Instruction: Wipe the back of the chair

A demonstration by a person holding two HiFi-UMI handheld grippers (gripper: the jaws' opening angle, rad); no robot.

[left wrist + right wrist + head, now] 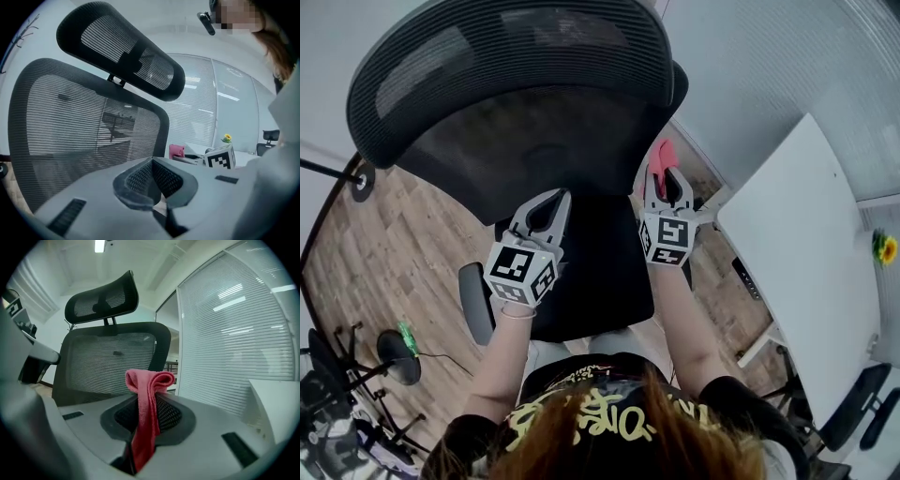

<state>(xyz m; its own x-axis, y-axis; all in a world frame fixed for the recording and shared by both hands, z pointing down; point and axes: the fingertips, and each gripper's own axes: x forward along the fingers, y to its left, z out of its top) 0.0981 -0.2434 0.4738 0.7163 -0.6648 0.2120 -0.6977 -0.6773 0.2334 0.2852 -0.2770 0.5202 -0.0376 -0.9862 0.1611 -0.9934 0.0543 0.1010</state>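
A black mesh office chair faces me, with its back (516, 150) under a curved headrest (506, 56) and its seat (600, 253) below my hands. My left gripper (555, 202) hovers over the seat just in front of the lower back, jaws shut and empty. My right gripper (661, 176) is shut on a pink cloth (662, 153) beside the back's right edge. In the right gripper view the cloth (149, 394) stands folded above the jaws, and the back (108, 362) is a short way ahead. In the left gripper view the mesh back (70, 122) fills the left side.
A white desk (806, 234) stands to the right, with a yellow flower (887, 248) at its far end. A glass wall with blinds (225, 333) is behind it. The chair's left armrest (473, 300) juts out by my left wrist. Another stand's base (398, 356) sits on the wooden floor at the left.
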